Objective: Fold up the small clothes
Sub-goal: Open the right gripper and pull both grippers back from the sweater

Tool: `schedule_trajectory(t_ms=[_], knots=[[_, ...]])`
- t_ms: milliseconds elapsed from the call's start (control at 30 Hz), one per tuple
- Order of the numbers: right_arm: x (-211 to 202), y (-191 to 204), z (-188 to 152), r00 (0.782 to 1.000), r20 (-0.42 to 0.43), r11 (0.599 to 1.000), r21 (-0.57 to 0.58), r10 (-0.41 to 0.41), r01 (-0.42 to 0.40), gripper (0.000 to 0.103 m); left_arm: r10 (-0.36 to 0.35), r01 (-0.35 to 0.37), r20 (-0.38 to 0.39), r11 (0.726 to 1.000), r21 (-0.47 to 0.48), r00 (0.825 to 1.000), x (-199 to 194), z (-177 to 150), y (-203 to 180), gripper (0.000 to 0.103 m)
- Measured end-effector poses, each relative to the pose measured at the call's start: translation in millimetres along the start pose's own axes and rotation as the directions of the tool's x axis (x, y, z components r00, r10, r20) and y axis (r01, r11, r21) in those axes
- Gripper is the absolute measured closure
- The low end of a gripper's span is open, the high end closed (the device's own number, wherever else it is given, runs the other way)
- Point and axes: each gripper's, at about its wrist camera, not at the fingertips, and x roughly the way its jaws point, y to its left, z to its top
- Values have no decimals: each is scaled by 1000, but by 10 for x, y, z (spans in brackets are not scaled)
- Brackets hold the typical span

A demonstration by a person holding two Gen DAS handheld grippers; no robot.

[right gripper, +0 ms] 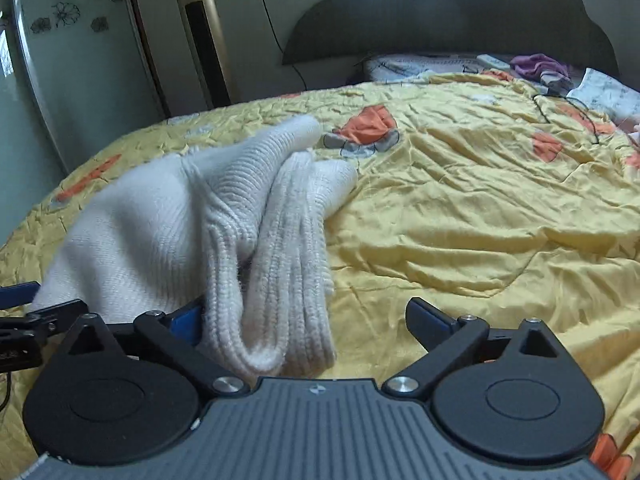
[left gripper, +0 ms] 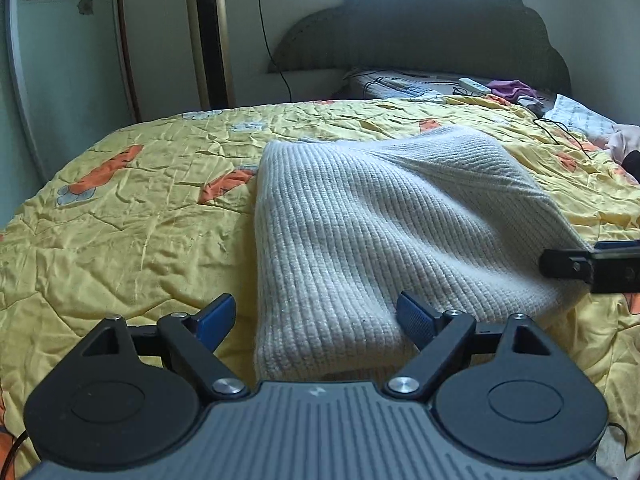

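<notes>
A cream ribbed knit garment point(left gripper: 372, 232) lies folded on the yellow quilt point(left gripper: 132, 216). My left gripper point(left gripper: 316, 316) is open, its blue-padded fingers either side of the garment's near edge. The right gripper's finger point(left gripper: 580, 266) shows at the garment's right corner in the left wrist view. In the right wrist view the garment point(right gripper: 224, 216) is bunched with stacked folded edges, and my right gripper point(right gripper: 308, 320) is open around its near end. The left gripper point(right gripper: 24, 320) shows at the left edge of that view.
The bed's dark headboard point(left gripper: 440, 24) is at the back. A purple cloth point(left gripper: 512, 88), a remote point(left gripper: 474, 86) and a black cable point(left gripper: 560, 132) lie at the far right. A tower fan point(left gripper: 208, 32) stands by the wall left of the bed.
</notes>
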Motion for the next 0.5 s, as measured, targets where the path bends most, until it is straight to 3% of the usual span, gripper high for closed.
schedule_trajectory(t_ms=[200,333,500], knots=[[-33,124,-103,999,4,996,-76,-36,36,0,8,-9,-10,999,-40,1000,-14,-14,-16,15],[-14,11,-123,1000,-10,1000,-4,-11,11,0,12,-13,-9,999,-44,1000,-48,-27,-12,15],[-119,52,-158,1000,17,1000,0,-26,26,0,21,-21,-1,999,-47,1000,-96,-49,-24,15]])
